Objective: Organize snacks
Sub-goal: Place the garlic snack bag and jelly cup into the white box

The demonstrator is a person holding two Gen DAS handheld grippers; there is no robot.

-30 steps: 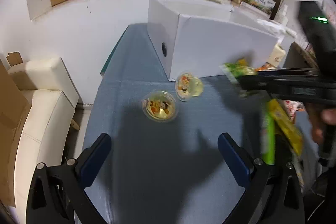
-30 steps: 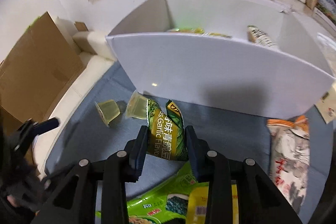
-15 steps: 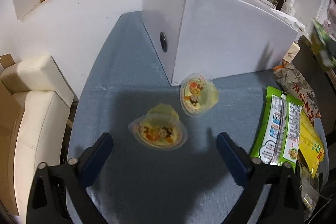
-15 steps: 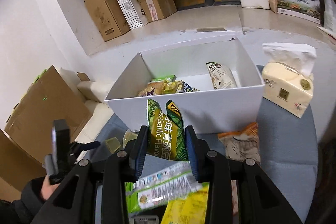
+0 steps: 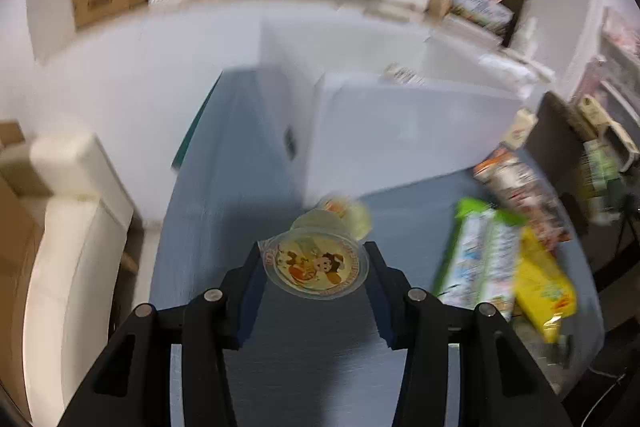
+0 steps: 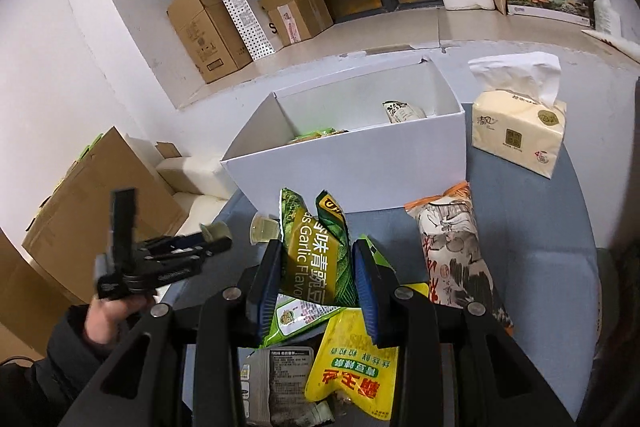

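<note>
My left gripper (image 5: pixel 316 267) is shut on a jelly cup (image 5: pixel 316 269) with a cartoon lid and holds it above the blue table. A second jelly cup (image 5: pixel 352 215) lies just beyond, near the white box (image 5: pixel 400 131). My right gripper (image 6: pixel 316 267) is shut on a green garlic pea bag (image 6: pixel 316 251), held upright in front of the white box (image 6: pixel 348 163). The box holds several snack packs. The left gripper (image 6: pixel 216 239) with its cup shows at the left of the right wrist view.
On the table lie a green packet (image 5: pixel 480 259), a yellow packet (image 6: pixel 356 367), an orange-and-white bag (image 6: pixel 452 251) and a grey packet (image 6: pixel 280 379). A tissue pack (image 6: pixel 516 131) stands right of the box. A cream sofa (image 5: pixel 72 235) and cardboard boxes (image 6: pixel 80 211) are to the left.
My left gripper closed on the nearer jelly cup and lifted it. My right gripper pulled back and up with the pea bag still in it.
</note>
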